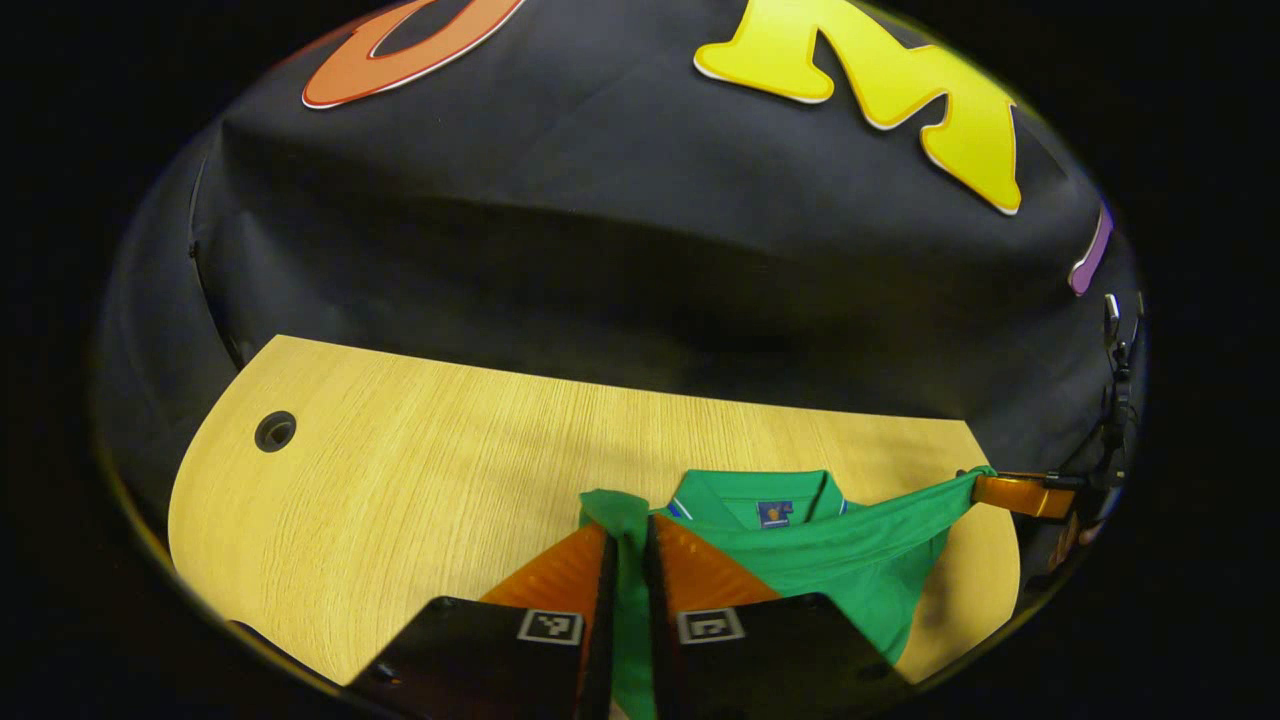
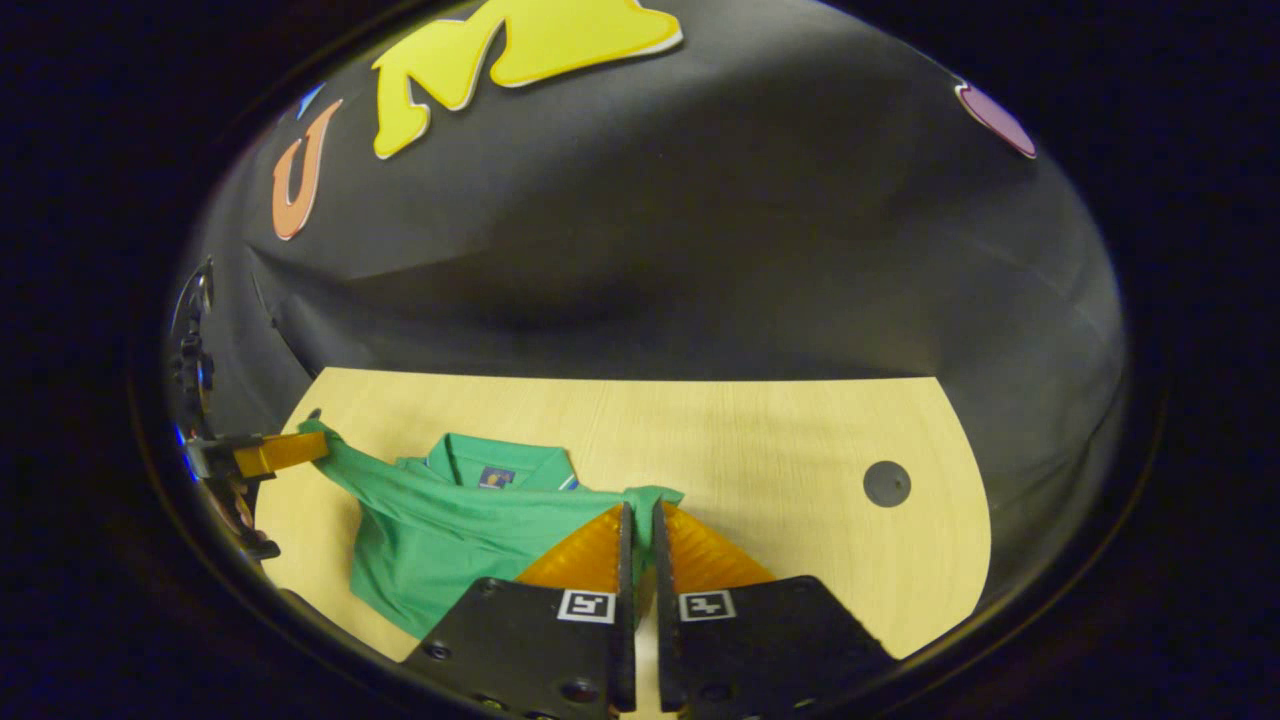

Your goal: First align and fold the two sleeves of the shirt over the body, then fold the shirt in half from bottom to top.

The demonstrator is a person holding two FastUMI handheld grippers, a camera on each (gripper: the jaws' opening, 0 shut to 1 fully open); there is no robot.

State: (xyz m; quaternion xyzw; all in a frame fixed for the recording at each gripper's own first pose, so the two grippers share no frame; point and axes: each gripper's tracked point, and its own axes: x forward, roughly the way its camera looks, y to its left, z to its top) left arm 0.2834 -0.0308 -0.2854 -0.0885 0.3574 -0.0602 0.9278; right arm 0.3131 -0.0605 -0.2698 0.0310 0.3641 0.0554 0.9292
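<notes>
Wooden tabletop (image 1: 420, 470) — limp green shirt (image 2: 450, 525) is held lifted, apparently by its bottom corners; left gripper (image 1: 627, 560) and right gripper (image 2: 640, 530) are each clamped on soft cloth.

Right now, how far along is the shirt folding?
Partway through, by the look of it. The green shirt lies on the table with its collar at the far side. Each gripper, left and right, pinches a corner of cloth, with a band of fabric stretched between them above the body. I cannot tell whether the sleeves are folded. Still left: lay the cloth down and let go.
</notes>
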